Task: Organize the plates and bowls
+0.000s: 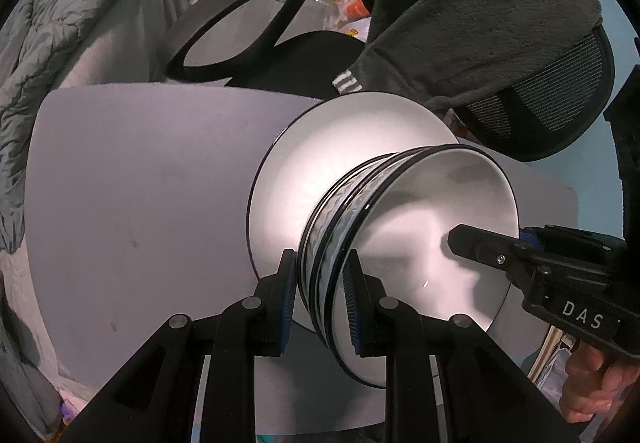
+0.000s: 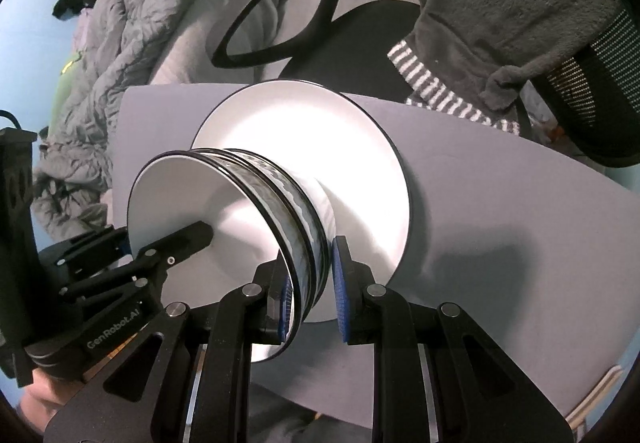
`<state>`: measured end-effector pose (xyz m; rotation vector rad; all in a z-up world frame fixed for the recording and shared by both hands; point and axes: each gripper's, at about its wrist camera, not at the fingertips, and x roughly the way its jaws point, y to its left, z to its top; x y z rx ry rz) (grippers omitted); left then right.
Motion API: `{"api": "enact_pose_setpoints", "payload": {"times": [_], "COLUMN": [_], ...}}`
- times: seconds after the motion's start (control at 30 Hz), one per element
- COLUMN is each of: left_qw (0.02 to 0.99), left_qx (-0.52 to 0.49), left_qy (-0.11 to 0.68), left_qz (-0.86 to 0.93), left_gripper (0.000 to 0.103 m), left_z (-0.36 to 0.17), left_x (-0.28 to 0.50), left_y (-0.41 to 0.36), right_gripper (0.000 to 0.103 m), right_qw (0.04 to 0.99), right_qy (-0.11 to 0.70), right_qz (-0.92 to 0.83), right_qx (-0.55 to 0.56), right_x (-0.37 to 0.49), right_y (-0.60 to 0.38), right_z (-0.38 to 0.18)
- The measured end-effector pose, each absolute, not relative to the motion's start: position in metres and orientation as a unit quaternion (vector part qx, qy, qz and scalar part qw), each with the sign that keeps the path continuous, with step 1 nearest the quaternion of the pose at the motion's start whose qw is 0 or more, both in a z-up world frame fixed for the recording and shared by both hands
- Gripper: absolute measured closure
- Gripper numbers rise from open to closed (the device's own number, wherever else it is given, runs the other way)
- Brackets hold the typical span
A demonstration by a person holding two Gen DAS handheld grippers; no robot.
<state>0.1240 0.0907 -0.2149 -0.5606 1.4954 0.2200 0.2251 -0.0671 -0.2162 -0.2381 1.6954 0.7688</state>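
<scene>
Left gripper (image 1: 322,297) and right gripper (image 2: 312,285) fingers clamped on opposite rims of stacked bowls (image 1: 420,239), above white plate (image 1: 344,147), grey counter (image 1: 140,183)

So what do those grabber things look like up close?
Both are matte black with chunky angular arms joined by round silver pins. The left gripper and right gripper each have ridged blue pads lining the jaws. White letters mark the bodies: "DAS" on the right one, "GenRobot.AI" on the left.
</scene>
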Motion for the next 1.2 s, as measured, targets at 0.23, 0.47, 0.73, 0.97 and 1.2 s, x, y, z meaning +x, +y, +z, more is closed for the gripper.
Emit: {"api": "enact_pose_setpoints", "payload": {"times": [0.23, 0.47, 0.73, 0.97, 1.2], "left_qw": [0.7, 0.719, 0.735, 0.763, 0.792], "left_qx": [-0.249, -0.204, -0.196, -0.195, -0.195], "left_qy": [0.663, 0.654, 0.63, 0.593, 0.552], "left_qz": [0.088, 0.119, 0.156, 0.166, 0.173], "left_gripper": [0.081, 0.06, 0.049, 0.041, 0.033], "left_z": [-0.217, -0.205, -0.181, -0.138, -0.091], "left_x": [0.123, 0.118, 0.105, 0.098, 0.091], "left_y": [0.092, 0.084, 0.083, 0.078, 0.069], "right_gripper": [0.082, 0.051, 0.047, 0.042, 0.036], "right_qw": [0.592, 0.615, 0.662, 0.711, 0.743], "right_qy": [0.729, 0.707, 0.664, 0.614, 0.576], "right_qz": [0.328, 0.325, 0.304, 0.292, 0.297], "right_qx": [-0.106, -0.129, -0.167, -0.178, -0.167], "right_x": [0.225, 0.219, 0.223, 0.221, 0.22], "right_y": [-0.067, -0.062, -0.071, -0.081, -0.093], "right_z": [-0.215, -0.211, -0.191, -0.15, -0.102]}}
